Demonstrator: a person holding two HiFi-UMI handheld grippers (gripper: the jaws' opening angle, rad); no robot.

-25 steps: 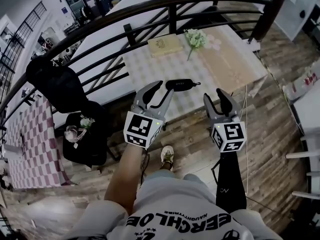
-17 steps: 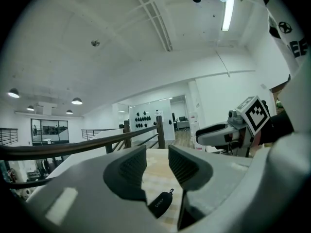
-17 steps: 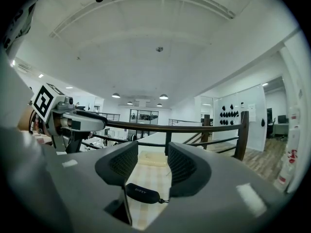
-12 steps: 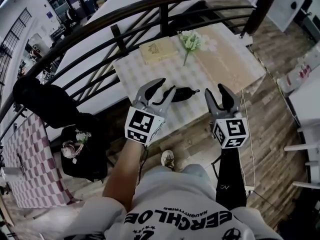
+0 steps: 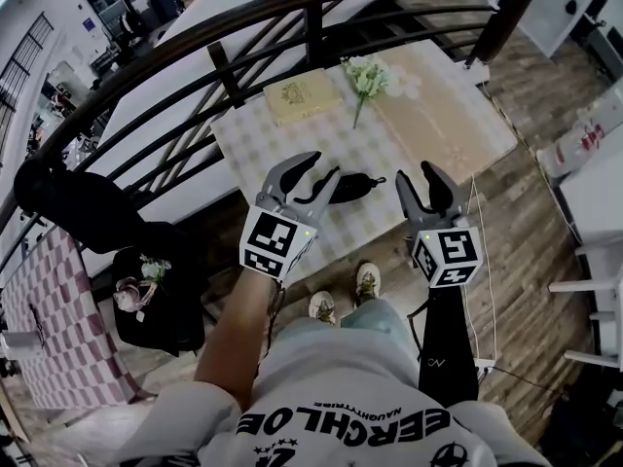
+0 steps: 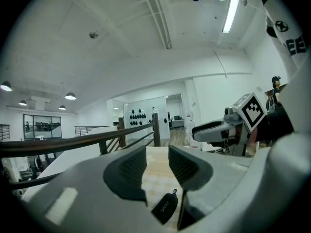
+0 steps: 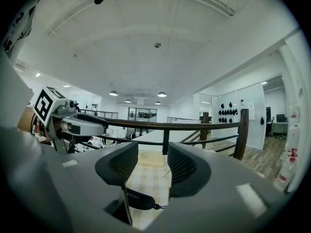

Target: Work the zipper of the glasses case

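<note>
Cloth (image 5: 282,139) in a pale check covers part of the worktop (image 5: 458,115), and on it, near the front edge, lies the glasses case (image 5: 355,185). The case is black and oblong, with a small pull loop at its right end; whether its zipper is closed cannot be told. The left gripper (image 5: 316,170) is held over the front edge, and one of its fingers (image 6: 132,166) hides the case's left end in the head view. These fingers stand moderately apart with nothing between them, and the case shows below the gap. The right gripper (image 5: 421,180) is just right of the case and clear of it. Its fingers (image 7: 183,166) are likewise parted by a narrow gap and hold nothing. Farther back on the cloth lie a flat tan box (image 5: 302,97) and a sprig of flowers (image 5: 368,74). A dark railing (image 5: 292,13) curves behind the worktop.
</note>
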